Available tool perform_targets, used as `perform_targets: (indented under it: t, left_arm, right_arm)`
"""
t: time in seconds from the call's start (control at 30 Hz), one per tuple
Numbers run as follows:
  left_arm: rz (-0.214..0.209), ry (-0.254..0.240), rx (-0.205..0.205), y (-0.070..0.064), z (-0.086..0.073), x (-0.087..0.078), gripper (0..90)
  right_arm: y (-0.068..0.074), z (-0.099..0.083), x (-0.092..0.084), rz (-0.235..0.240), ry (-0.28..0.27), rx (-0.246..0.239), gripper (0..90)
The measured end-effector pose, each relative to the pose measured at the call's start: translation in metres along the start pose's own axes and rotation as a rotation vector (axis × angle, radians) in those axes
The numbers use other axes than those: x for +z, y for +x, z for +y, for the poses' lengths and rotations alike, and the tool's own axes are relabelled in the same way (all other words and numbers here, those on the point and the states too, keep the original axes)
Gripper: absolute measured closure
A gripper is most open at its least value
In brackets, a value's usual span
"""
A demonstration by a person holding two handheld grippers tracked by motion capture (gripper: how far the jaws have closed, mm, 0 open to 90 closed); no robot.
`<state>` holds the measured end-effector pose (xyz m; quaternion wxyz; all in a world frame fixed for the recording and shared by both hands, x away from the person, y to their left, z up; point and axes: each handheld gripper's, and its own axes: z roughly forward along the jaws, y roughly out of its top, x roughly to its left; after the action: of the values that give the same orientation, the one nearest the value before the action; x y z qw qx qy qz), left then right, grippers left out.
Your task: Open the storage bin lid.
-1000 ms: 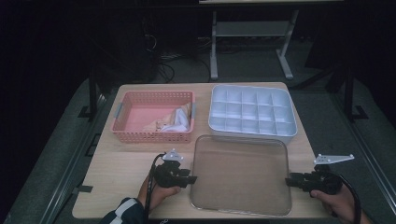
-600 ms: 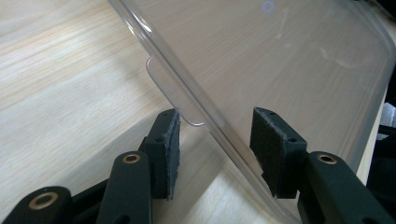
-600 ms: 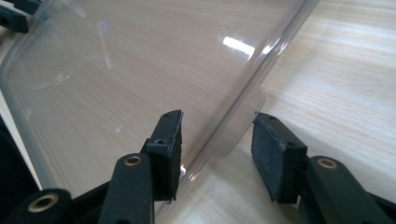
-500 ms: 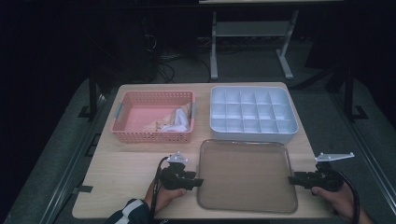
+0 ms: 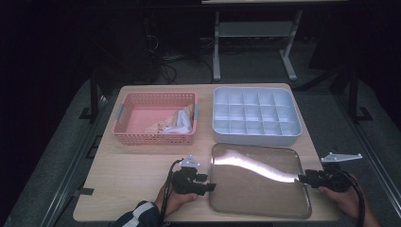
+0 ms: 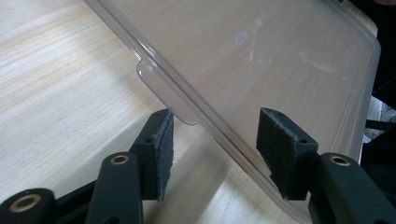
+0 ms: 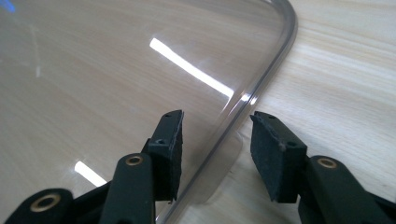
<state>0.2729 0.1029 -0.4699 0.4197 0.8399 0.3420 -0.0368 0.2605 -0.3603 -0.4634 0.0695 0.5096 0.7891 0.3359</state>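
A clear plastic lid (image 5: 257, 182) lies flat on the wooden table (image 5: 132, 165), near the front edge. My left gripper (image 5: 211, 187) is at the lid's left rim. Its jaws have just been opening, and the rim (image 6: 219, 126) with its small tab (image 6: 163, 88) runs between the pads without touching them. My right gripper (image 5: 300, 178) is at the lid's right rim. Its pads stand apart on either side of the curved edge (image 7: 243, 105) and do not press on it.
A pink basket (image 5: 153, 138) with crumpled cloth (image 5: 177, 120) stands at the back left. Beside it, at the back right, is a white compartment box (image 5: 257, 137) just behind the lid. Bare table lies left of my left hand.
The lid has sunk flat onto the table and shifted slightly right. Both hands have come down with it, and the left jaws have spread off the rim.
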Motion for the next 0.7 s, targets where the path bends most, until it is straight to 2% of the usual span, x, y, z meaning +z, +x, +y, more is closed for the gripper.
perform_targets:
  t: [0.07,0.1,0.13,0.2,0.3,0.5,0.6,0.63,0.7]
  left_arm:
    - [0.001,0.003,0.01,-0.002,0.002,0.003,44.2]
    - [-0.002,0.004,0.02,-0.003,0.003,0.005,44.1]
    - [-0.003,0.002,0.026,-0.004,0.003,0.006,44.1]
    - [-0.001,0.001,0.028,-0.004,0.004,0.008,44.1]
    - [-0.012,-0.005,0.036,-0.004,0.007,0.012,44.1]
    - [-0.022,-0.009,0.036,-0.004,0.009,0.015,44.2]
    - [-0.032,0.003,0.043,-0.003,0.01,0.014,43.7]
    - [-0.047,0.02,0.052,-0.002,0.011,0.013,43.2]
    - [-0.044,0.028,0.054,-0.002,0.011,0.012,42.6]
  right_arm:
    - [-0.002,0.001,0.0,-0.019,-0.01,0.003,54.5]
    - [-0.003,0.002,0.0,-0.037,-0.015,0.006,58.4]
    - [-0.004,0.004,0.0,-0.04,-0.019,0.0,61.5]
    - [-0.004,0.004,0.0,-0.04,-0.022,-0.004,62.1]
    - [-0.012,0.01,0.001,-0.069,-0.022,0.003,69.9]
    - [-0.016,0.02,0.004,-0.113,-0.013,-0.013,71.7]
    - [-0.018,0.026,0.007,-0.133,-0.007,0.002,71.8]
    - [-0.018,0.027,0.008,-0.141,-0.009,-0.014,71.1]
    - [-0.017,0.029,0.009,-0.15,-0.002,-0.022,69.8]
